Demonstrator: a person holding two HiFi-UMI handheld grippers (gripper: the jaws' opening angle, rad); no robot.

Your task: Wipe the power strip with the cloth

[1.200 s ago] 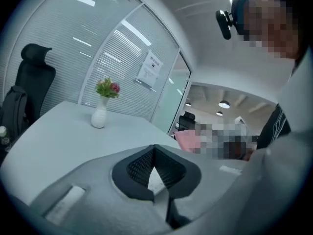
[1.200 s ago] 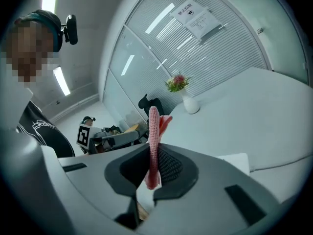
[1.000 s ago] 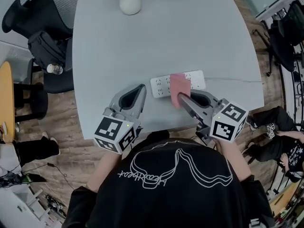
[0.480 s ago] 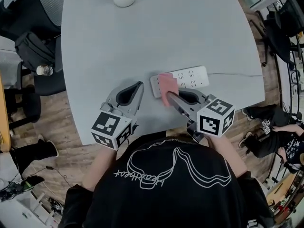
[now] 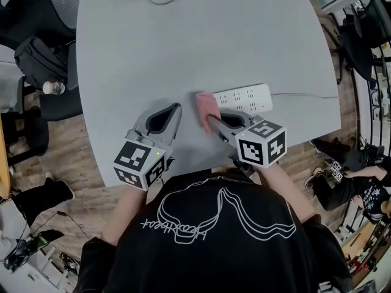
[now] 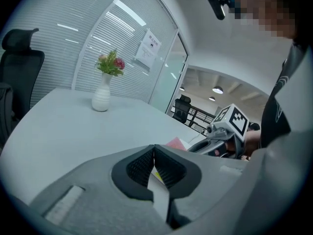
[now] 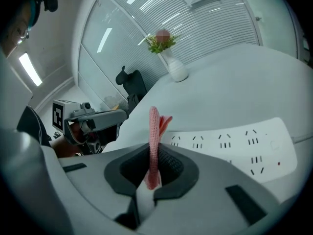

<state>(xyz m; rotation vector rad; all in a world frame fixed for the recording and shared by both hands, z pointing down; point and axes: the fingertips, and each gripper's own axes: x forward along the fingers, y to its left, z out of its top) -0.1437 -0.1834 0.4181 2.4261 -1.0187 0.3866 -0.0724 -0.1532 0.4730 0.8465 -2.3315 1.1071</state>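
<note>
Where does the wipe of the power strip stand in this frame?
Done: the pink cloth is clamped in the right gripper. In hand: it sits at the left end of the power strip. To do: the rest of the strip, rightward, lies uncovered. The left gripper is shut, empty, idle.

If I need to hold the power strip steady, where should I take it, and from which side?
Probably pinch the power strip across its narrow width near the cable end, coming down from above. It lies flat with long parallel edges, and the cloth in the right gripper occupies its left end.
</note>
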